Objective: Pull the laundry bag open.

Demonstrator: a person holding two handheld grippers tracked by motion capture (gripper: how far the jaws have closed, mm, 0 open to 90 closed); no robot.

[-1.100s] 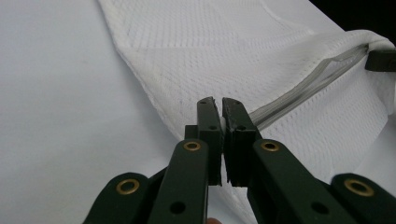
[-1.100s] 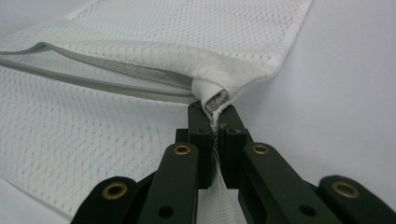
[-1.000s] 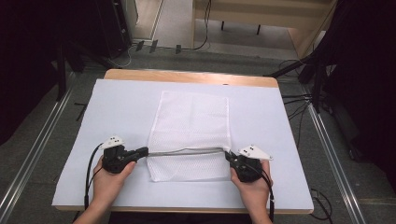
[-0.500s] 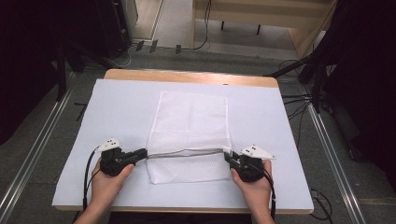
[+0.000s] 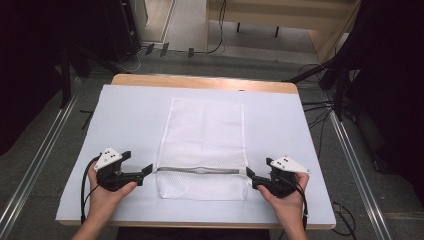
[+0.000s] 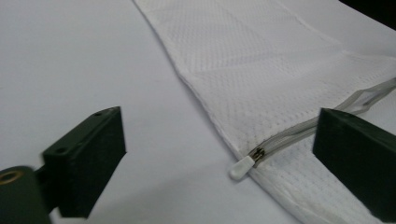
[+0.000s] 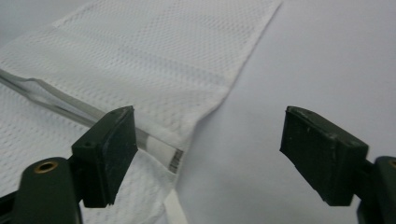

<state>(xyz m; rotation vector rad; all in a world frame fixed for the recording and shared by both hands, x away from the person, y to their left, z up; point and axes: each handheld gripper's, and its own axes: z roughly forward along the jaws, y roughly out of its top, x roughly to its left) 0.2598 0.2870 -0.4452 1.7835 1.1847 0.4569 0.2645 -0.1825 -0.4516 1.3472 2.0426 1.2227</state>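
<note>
Both tongs (image 5: 148, 170) (image 5: 250, 176) gape, just opened, beside the mesh bag (image 5: 202, 145) (zipper (image 6: 299, 135) partly hidden).

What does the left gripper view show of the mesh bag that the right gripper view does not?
The left gripper view alone has the white zipper pull at the bag's edge, lying free between open jaws. The right gripper view alone has the zipper's far end, at the opposite edge, again with nothing gripped. Shared: the white mesh bag, its grey zipper and the pale table cover.

A mesh bag (image 5: 204, 145) lies flat in the middle of the table (image 5: 130, 115), with a zipper (image 5: 200, 170) running across its near part.
</note>
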